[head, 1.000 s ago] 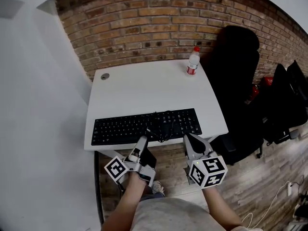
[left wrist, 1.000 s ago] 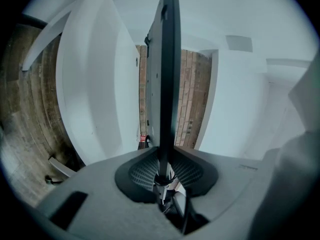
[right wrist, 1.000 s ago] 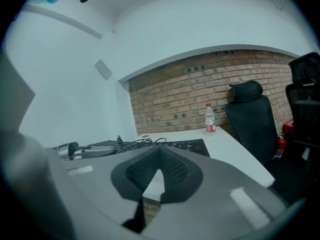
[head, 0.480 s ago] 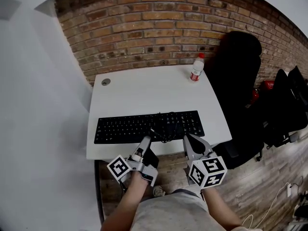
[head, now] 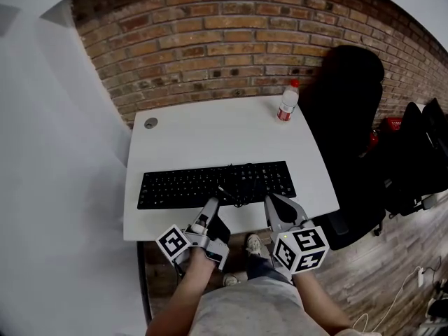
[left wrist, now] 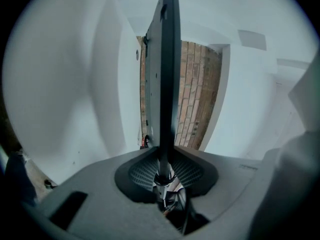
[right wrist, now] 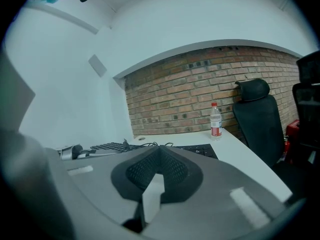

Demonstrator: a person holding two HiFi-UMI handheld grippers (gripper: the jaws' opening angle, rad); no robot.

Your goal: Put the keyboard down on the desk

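Since a second ago the flat black keyboard (head: 203,185) has gone further in over the white rectangular desk (head: 210,128), with a wider bare strip showing in front of it. A light shoe (head: 253,244) has also come into view below the desk's front edge.

Nearest, the left gripper (head: 211,204) is rolled on its side and reaches over that strip. Its ribbed dark pads (left wrist: 145,171) are clamped on the keyboard's near long edge, and the slab runs away edge-on from between them (left wrist: 167,59). Whether the keyboard rests on the desk or is held just off it cannot be told.

Just to its right, the right gripper (head: 272,203) hangs over the desk's front edge. Its jaws are pressed together with nothing between them (right wrist: 160,153), and it does not touch the keyboard.

A loose black cable (head: 241,182) lies coiled on the keys between the two grippers. Further back a round grey cable hole (head: 150,123) sits at the desk's far left corner. A clear plastic bottle with a red cap and label (head: 287,102) stands upright at the far right corner. Behind is a red brick wall (head: 231,40), and a black office chair (head: 350,103) stands to the right of the desk.
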